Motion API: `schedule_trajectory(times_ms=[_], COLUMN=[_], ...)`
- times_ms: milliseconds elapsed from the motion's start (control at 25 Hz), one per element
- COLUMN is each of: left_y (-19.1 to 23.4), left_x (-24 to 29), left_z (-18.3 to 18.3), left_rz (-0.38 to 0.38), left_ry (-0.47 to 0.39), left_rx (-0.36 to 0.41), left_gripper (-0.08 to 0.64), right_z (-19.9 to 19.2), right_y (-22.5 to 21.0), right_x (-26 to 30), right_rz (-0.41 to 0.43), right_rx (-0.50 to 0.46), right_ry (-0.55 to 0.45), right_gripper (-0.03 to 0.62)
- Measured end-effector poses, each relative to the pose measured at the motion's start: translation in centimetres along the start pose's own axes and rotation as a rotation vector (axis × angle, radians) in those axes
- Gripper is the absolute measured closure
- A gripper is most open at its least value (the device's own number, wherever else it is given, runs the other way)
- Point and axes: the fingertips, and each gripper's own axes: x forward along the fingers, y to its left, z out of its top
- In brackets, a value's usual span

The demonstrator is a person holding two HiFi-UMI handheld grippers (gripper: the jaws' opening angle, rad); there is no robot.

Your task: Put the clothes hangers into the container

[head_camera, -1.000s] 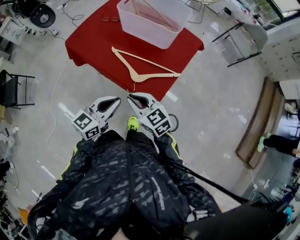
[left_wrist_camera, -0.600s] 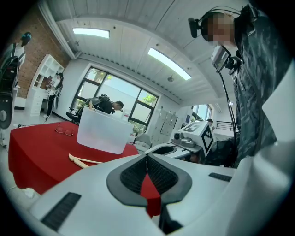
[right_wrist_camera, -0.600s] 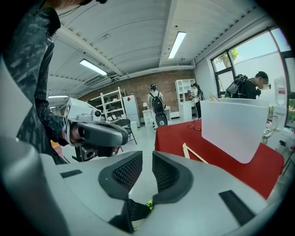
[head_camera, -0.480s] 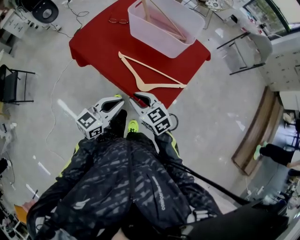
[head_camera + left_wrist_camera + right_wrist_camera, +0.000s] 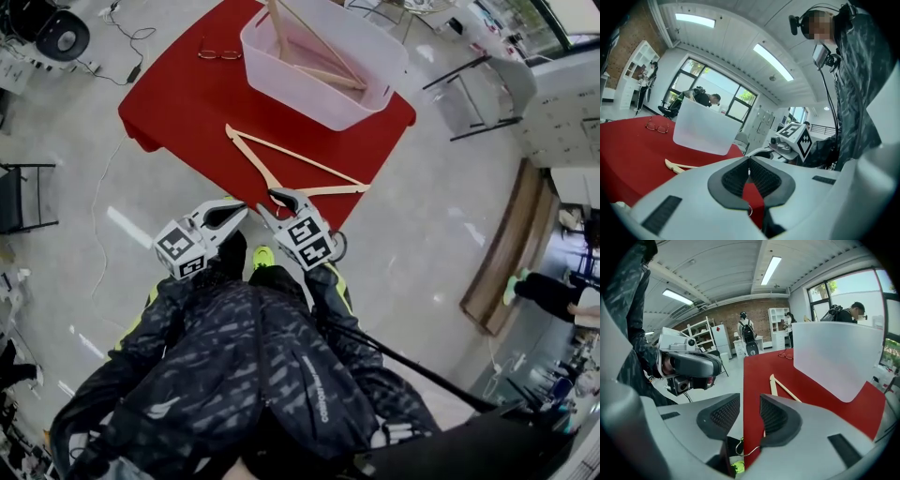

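A wooden hanger [image 5: 298, 159] lies flat on the red table [image 5: 178, 89], its wire hook [image 5: 746, 448] at the near edge. Behind it stands a translucent white container [image 5: 319, 98] with wooden hangers [image 5: 323, 75] inside. My right gripper [image 5: 274, 199] is at the table's near edge, just over the hook; its jaws have just been opening and stand apart, the hook below them and untouched. My left gripper [image 5: 236, 212] hangs beside it on the left, shut and empty. The hanger [image 5: 677, 165] and container [image 5: 703, 129] show in the left gripper view too.
A pair of glasses [image 5: 218, 53] lies on the table's far left. A black chair [image 5: 19, 192] stands on the floor at the left, and cables trail near it. Metal-framed furniture [image 5: 469, 84] stands right of the table. People stand in the background.
Both grippers have moved forward to the table's near edge, toward the hanger's hook. The right gripper's jaws have gone from shut to apart. The left stays shut.
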Motion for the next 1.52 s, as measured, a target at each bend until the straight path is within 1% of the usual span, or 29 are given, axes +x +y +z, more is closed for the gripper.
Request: schedule_trajectory(times_ms=[80,200,320,560,680,800,960,1160,1360,1520], left_y=[1.8,3.4,5.1,8.8,9.3,9.9,11.3,12.8,13.4,13.0], left_x=[0.6,1.3,1.8,2.3,2.5,3.0,3.7,4.1,4.2,4.0], left_z=[-0.1,-0.8,-1.1,-2.4,-2.9,-2.7,-2.1,-2.3,-2.2,-1.9], left_rz=[-0.006,-0.029,-0.038,-0.037,-0.048,-0.062,-0.065,-0.050,-0.040,-0.038], left_ry=[0.005,0.017,0.025,0.028,0.038,0.039,0.040,0.039,0.036,0.033], left_rx=[-0.005,-0.018,-0.016,-0.046,-0.067,-0.080,-0.079,-0.077,-0.082,-0.084], left_gripper=[0.549,0.549,0.549,0.549,0.549,0.549,0.549,0.549,0.549,0.549], right_z=[-0.6,-2.1,-2.8,-4.1,-4.8,-5.3,-6.1,-6.8,-7.6,-7.2], right_y=[-1.3,-2.6,-3.9,-6.7,-7.2,-8.2,-9.5,-10.3,-11.0,-10.9], right_x=[1.6,3.4,5.3,9.0,9.9,10.6,11.6,12.7,13.4,13.3], right_rz=[-0.009,-0.014,-0.018,-0.045,-0.051,-0.067,-0.084,-0.082,-0.104,-0.127], right_rx=[-0.007,0.002,0.022,0.029,0.036,0.040,0.036,0.035,-0.005,-0.048], right_ry=[0.040,0.093,0.125,0.183,0.211,0.239,0.282,0.303,0.338,0.361], right_gripper=[0.459,0.434,0.411,0.390,0.374,0.367,0.367,0.365,0.367,0.367])
